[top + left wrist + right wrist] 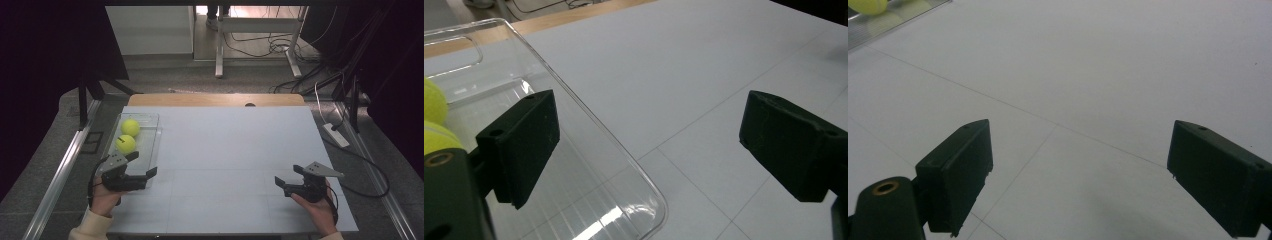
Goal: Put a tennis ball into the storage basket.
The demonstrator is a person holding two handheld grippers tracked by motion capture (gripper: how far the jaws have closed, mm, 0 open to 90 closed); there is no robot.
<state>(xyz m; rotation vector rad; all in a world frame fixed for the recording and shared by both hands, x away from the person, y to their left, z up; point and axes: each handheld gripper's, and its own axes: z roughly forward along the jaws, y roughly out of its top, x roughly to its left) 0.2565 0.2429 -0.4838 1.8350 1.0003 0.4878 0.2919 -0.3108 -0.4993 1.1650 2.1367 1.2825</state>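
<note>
High view: a clear plastic tray (150, 145) lies at the left edge of the white table (230, 150), its long axis running from the person's side toward the far edge. Two yellow-green tennis balls (130, 127) sit in its far half, one just behind the other and close together; whether they touch is hard to tell. The left gripper (142, 165) hovers at the tray's near end, pointing toward the table's middle, its jaws spread apart with nothing between the pads. One jaw sits over the tray floor and the other beyond the tray's right rim, so the rim passes through the gap. The right gripper (286, 176) is well apart from the tray, near the right front of the table, pointing left, its jaws wide apart over bare table.

Left gripper view shows the tray's rounded near corner (644, 200) between the jaws; the see-through wall makes it hard to judge whether the left jaw touches the plastic. The balls are cut off at the picture's left edge. Right gripper view catches a sliver of a ball and tray at the top left corner, mostly cropped.
</note>
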